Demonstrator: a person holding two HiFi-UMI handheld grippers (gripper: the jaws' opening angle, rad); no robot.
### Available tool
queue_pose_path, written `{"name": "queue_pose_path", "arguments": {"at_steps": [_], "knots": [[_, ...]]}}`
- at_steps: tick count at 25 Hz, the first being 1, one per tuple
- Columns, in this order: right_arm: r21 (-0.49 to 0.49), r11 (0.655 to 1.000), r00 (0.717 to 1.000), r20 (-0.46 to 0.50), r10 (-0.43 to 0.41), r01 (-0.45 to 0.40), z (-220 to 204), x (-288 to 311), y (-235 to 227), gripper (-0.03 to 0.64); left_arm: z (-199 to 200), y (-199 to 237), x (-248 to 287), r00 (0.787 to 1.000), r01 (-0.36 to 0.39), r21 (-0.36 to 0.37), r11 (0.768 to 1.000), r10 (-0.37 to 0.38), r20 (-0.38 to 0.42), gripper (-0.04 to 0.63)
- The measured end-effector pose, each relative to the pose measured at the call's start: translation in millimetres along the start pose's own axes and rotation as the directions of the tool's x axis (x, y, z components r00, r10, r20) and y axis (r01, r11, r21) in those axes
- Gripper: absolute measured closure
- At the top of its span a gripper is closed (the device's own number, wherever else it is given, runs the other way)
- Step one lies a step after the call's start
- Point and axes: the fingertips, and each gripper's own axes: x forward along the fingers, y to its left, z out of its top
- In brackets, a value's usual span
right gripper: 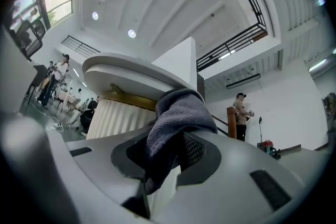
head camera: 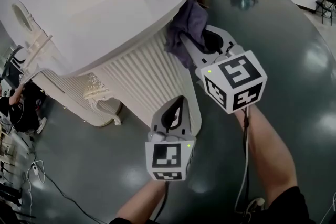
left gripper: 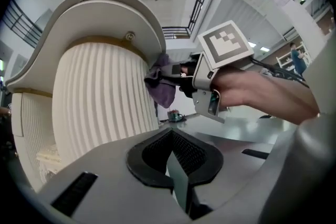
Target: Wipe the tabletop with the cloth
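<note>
Holding the crumpled purple-grey cloth (right gripper: pixel 176 113) in my right gripper (right gripper: pixel 167 162), I have its jaws clamped on a thick fold, and the rest of the fabric is bunched over the tips. The cloth sits at the rim of the round white tabletop (head camera: pixel 105 18). It is pressed against the edge rather than lying on the flat surface, and part of it hangs below the rim beside the white fluted pedestal (head camera: pixel 139 76). My left gripper (left gripper: pixel 176 170) is lower down, near the pedestal, with its jaws together and nothing between them.

As I judge it, the wiping itself is not yet under way, because the cloth has to come up over the edge first. The main risk is there: if I lift too close to the rim, the hanging fabric may snag under the overhang and drag out of my grip. If I come in too low, the hard jaw tips could scrape the top instead of the cloth. A bunched wad would also clean only a narrow streak. My idle left gripper could knock the fluted side if I lean in.
</note>
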Motion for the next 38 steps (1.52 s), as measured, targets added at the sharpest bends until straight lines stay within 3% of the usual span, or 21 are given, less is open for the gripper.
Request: {"name": "queue_pose_path", "arguments": {"at_steps": [5,9,13,16,22,27,32,35,38], "knots": [[0.174,0.98,0.994,0.06,0.092,-0.101,-5,2,1,0.535,9,-3,-8,0.999,-0.007,0.029,1.0,0.006,0.035,0.588],[0.326,0.921,0.975,0.138,0.175,-0.211,-2,10,5,0.535,17,3,-10,0.998,0.016,-0.028,0.999,-0.014,0.058,0.588],[0.253,0.953,0.985,0.072,0.155,-0.168,-24,15,12,0.535,14,8,-8,0.997,-0.009,-0.013,1.0,0.01,0.077,0.588],[0.295,0.942,0.987,0.048,0.156,-0.164,-46,8,16,0.535,-2,5,-8,0.999,0.039,-0.016,0.999,-0.038,0.037,0.588],[0.337,0.931,0.99,0.033,0.139,-0.142,-79,-2,18,0.535,-48,10,-27,0.996,0.057,0.088,0.994,-0.051,-0.069,0.588],[0.328,0.938,0.993,0.037,0.111,-0.117,-102,-8,25,0.535,-80,19,-39,0.993,0.055,-0.045,0.998,-0.059,-0.105,0.588],[0.325,0.943,0.997,0.043,0.061,-0.072,-120,-15,27,0.535,-91,18,-40,0.998,0.022,-0.008,1.0,-0.023,-0.056,0.588],[0.329,0.944,0.998,0.051,0.022,-0.037,-136,-21,32,0.535,-110,19,-40,0.998,-0.001,-0.032,0.999,-0.001,-0.065,0.588],[0.306,0.952,0.998,0.056,-0.013,-0.005,-156,-31,41,0.535,-134,16,-39,0.994,0.017,-0.075,0.997,-0.025,-0.106,0.588]]}}
